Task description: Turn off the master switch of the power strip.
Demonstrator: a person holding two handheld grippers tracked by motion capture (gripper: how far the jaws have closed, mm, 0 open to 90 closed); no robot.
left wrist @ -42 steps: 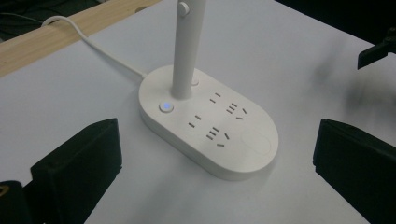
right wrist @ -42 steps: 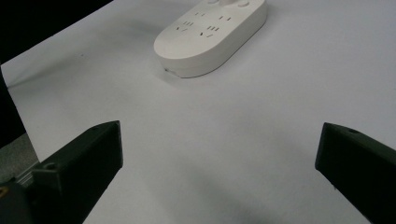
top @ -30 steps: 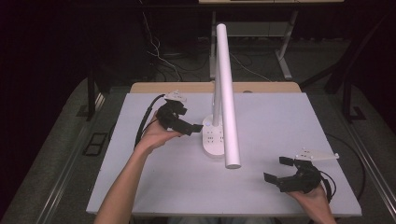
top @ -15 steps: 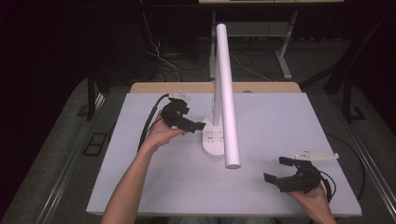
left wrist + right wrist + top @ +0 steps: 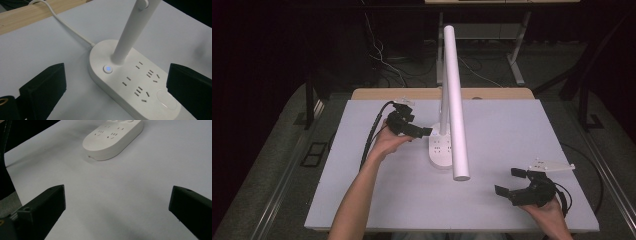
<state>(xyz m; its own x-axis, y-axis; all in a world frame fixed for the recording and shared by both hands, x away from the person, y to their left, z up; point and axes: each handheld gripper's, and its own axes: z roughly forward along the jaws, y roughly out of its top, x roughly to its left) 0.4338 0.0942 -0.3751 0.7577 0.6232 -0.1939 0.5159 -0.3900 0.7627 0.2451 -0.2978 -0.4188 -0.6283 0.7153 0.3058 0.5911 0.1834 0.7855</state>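
A white desk lamp stands mid-table; its oval base (image 5: 439, 150) carries several sockets, and a long white tube head (image 5: 455, 110) slants forward over it. My left gripper (image 5: 426, 131) is open just left of the base, jaws pointing at it. In the left gripper view the base (image 5: 140, 85) lies between the two wide-apart jaws, and a round button (image 5: 108, 68) glows blue beside the lamp's stem (image 5: 130, 32). My right gripper (image 5: 508, 181) is open near the front right of the table, holding nothing. Its own view shows the base (image 5: 113, 138) farther off.
A pale grey mat (image 5: 512, 130) covers the table, with a wooden strip (image 5: 492, 93) along its far edge. The lamp's white cord (image 5: 67, 27) runs from the base toward that wooden edge (image 5: 25, 17). Black cables trail from both grippers.
My left gripper has slid right, closer to the lamp base. The right gripper has stayed where it was.
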